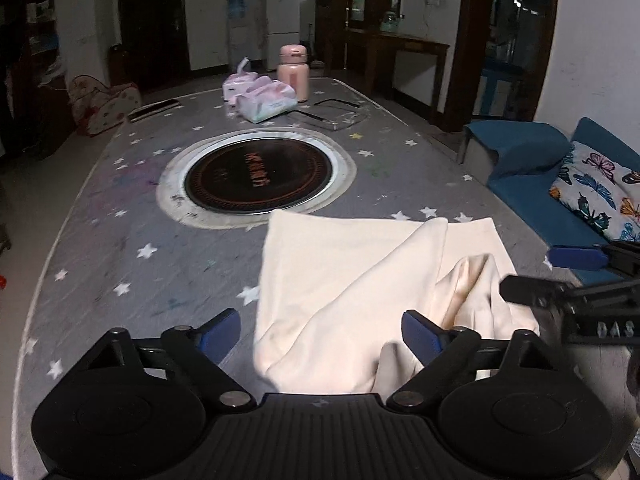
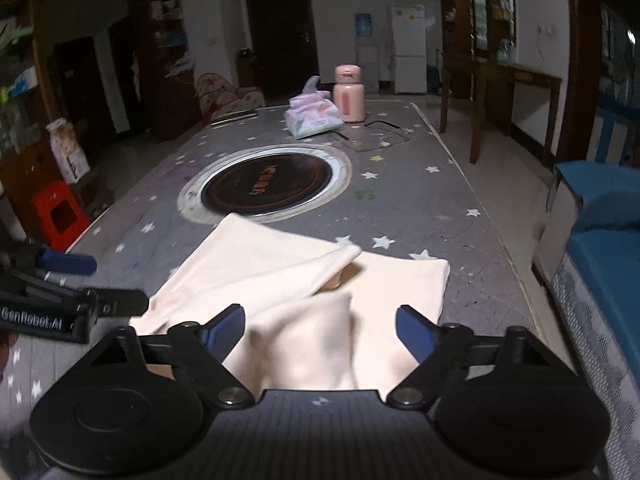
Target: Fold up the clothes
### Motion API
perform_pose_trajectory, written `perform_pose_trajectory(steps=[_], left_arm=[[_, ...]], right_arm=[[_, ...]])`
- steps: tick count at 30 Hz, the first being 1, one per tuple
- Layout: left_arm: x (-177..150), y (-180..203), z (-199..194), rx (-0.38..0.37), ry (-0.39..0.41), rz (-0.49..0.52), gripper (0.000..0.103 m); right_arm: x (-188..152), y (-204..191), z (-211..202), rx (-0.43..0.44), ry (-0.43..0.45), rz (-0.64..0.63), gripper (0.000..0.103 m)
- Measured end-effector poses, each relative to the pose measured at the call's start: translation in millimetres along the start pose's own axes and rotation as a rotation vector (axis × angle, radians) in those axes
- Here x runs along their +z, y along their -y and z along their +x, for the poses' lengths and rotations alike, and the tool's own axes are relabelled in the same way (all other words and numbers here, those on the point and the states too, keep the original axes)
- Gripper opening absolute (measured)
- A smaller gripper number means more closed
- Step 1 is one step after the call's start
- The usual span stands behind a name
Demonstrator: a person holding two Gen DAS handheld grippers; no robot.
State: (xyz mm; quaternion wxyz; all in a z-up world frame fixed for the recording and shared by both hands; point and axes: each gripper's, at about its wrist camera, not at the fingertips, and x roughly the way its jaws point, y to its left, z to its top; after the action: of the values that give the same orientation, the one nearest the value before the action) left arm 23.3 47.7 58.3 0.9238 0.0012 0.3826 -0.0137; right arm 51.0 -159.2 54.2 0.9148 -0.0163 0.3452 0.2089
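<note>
A cream garment [image 1: 352, 280] lies partly folded on a grey star-patterned desk [image 1: 120, 208], just short of the round black hotplate [image 1: 260, 178] set into its middle. The left tongs [image 1: 320, 334] hang released over the garment's near left edge. The right tongs [image 2: 320, 328] are also spread wide over its near right part, neither gripping cloth.

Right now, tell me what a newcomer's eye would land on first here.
The cream garment lies rumpled and half folded at the near end of the star-patterned table, between both open claws. Behind it, a round black cooktop is sunk into the table's middle. At the far end stands a pink flask beside tissue packs.
</note>
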Motion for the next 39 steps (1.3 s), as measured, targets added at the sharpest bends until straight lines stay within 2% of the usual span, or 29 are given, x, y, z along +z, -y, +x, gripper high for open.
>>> perform_pose_trajectory(steps=[4,8,10,14,17,23,29,32,33,34,35,37,39], left_arm=[[6.2,10.5,15.4,-0.019,-0.013,0.052,0.086],[13.4,18.4,30.0,-0.031,-0.028,0.076,0.086],[17.1,18.8,35.9,-0.039,-0.034,0.075,0.086],[25.0,18.7,46.2,-0.052,-0.044,0.070,0.086],[28.0,26.3,53.9,-0.065,-0.055,0.096,0.086],[31.3,52.1,75.9,-0.094,-0.086,0.166,0.087],[36.5,66.1,106.4,-0.106,-0.139,0.145,0.087],[36.7,76.1,117.6,-0.098,-0.168,0.179,0.086],[35.8,78.1,121.6,-0.081,-0.180,0.187,0.083],[34.8,79.4,125.5,-0.064,-0.192,0.193,0.075],[34.7,77.1,126.1,-0.066,-0.194,0.184,0.074],[35.3,69.7,124.8,-0.082,-0.191,0.154,0.045],[35.8,60.5,122.0,-0.101,-0.187,0.118,0.028]], right_arm=[[10.5,14.3,21.0,0.001,-0.016,0.025,0.070],[14.5,27.1,45.0,0.040,-0.056,0.062,0.053],[12.8,29.5,55.2,0.072,-0.082,0.073,0.044],[2.9,29.6,65.5,0.124,-0.132,0.074,0.018],[-9.4,24.9,54.3,0.138,-0.140,0.040,0.009],[-33.5,13.1,22.5,0.161,-0.147,-0.014,0.007],[-49.2,3.2,2.7,0.173,-0.151,-0.046,0.007],[-53.9,0.9,0.8,0.173,-0.158,-0.053,0.007],[-55.1,0.3,0.9,0.173,-0.160,-0.053,0.007],[-55.3,-0.9,0.7,0.170,-0.160,-0.058,0.007],[-55.3,-2.2,0.3,0.167,-0.160,-0.068,0.007],[-54.8,-3.7,-0.8,0.163,-0.160,-0.080,0.007],[-53.3,-4.8,-1.8,0.159,-0.158,-0.094,0.009]])
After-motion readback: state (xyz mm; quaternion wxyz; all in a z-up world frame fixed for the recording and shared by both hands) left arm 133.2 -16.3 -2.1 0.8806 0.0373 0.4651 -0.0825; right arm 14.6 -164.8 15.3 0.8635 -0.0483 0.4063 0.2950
